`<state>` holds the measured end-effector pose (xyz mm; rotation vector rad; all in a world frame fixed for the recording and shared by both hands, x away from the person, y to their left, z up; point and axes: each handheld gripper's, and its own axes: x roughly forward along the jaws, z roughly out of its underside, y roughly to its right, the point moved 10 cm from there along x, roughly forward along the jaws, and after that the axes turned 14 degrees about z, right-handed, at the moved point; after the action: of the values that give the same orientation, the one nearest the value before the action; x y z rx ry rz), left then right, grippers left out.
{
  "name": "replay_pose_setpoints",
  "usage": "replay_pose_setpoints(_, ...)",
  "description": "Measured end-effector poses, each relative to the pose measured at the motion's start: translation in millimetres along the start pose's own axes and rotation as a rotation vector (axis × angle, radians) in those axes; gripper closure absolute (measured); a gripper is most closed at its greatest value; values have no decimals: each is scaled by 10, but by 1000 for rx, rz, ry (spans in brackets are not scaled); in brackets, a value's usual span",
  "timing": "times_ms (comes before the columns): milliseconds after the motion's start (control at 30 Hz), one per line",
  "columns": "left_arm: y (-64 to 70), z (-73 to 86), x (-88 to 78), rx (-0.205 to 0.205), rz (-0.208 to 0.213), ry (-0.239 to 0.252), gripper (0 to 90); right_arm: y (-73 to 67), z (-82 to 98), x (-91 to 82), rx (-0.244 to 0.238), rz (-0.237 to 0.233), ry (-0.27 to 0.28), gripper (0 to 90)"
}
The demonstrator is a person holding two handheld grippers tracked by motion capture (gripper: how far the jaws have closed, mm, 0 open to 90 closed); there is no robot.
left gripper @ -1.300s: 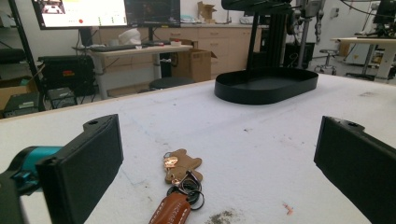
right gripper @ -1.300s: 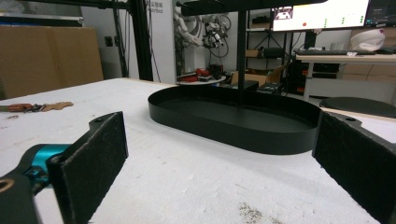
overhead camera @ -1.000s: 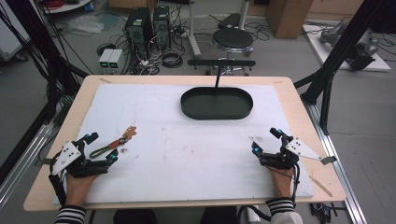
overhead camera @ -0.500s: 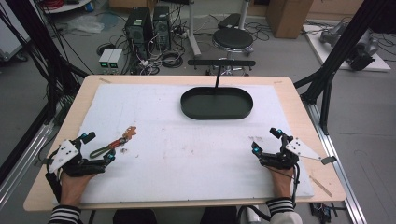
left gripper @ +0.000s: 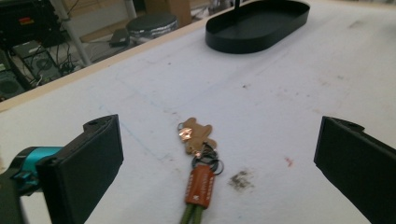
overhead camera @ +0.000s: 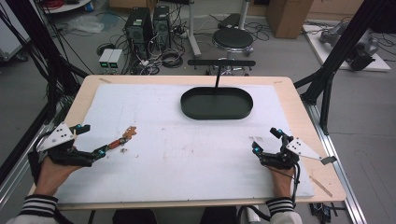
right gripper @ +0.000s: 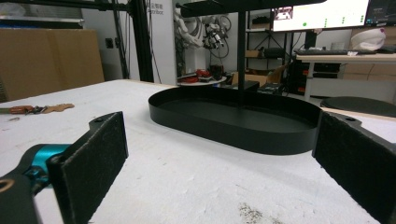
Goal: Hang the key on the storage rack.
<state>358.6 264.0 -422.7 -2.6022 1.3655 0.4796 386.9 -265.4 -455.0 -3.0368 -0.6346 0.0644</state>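
The left gripper (overhead camera: 91,140) sits low at the near left of the table with its jaws spread wide, and the keychain (left gripper: 198,161) lies flat on the white mat (overhead camera: 187,154) between and just ahead of them, untouched (a brown bear-shaped charm, small rings, an orange-brown leather tab and a green cord running back toward the gripper). A dark smudge (left gripper: 240,179) marks the mat just beside the tab. The right gripper (overhead camera: 267,140) rests at the near right, jaws likewise wide and empty, facing the black oval tray (right gripper: 236,119), which stands well apart at the far middle with an upright post (right gripper: 241,56) rising from it.
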Motion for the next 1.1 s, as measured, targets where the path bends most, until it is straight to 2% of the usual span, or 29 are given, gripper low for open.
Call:
replay_pose_setpoints(67,-67,-51,-28,13,-12,-40,17,-2,-2,3,-3,-1,3,24)
replay_pose_setpoints(167,-157,-76,-57,8,-20,-106,17,0,-2,3,-9,-1,4,24)
replay_pose_setpoints(300,-223,-73,-67,16,-3,-201,17,0,-2,3,-6,0,4,24)
replay_pose_setpoints(467,-306,-51,-58,52,0,-319,17,1,-1,3,-9,0,3,24)
replay_pose_setpoints(500,-324,-35,-44,40,8,-356,17,-1,-2,2,-6,0,3,24)
replay_pose_setpoints(533,-324,-35,-44,40,8,-356,17,-1,-2,2,-6,0,3,24)
replay_pose_setpoints(600,-329,-9,-29,42,29,-394,26,-6,6,-2,-5,-1,-5,24)
replay_pose_setpoints(633,-315,39,-9,27,65,-439,85,-10,8,-4,-3,-1,-8,24)
replay_pose_setpoints(667,-315,39,-9,27,65,-439,115,-10,8,-4,-3,-1,-8,24)
replay_pose_setpoints(700,-310,66,6,28,80,-459,125,-5,5,-1,-6,-1,-4,24)
replay_pose_setpoints(767,-316,136,55,23,93,-504,125,-7,6,-2,-4,-1,-5,24)
replay_pose_setpoints(800,-316,136,55,23,93,-504,125,-7,6,-2,-4,-1,-5,24)
replay_pose_setpoints(900,-322,234,130,17,112,-563,132,2,-2,4,-12,0,4,24)
replay_pose_setpoints(967,-327,257,146,14,112,-576,133,-1,-2,3,-8,-1,4,24)
replay_pose_setpoints(1000,-336,305,171,5,119,-604,133,-1,-3,3,-8,-1,5,24)
replay_pose_setpoints(1067,-337,322,183,2,119,-610,133,0,-3,3,-8,-1,5,24)
replay_pose_setpoints(1100,-351,367,198,-5,117,-638,133,-4,1,-1,-4,-2,-1,24)
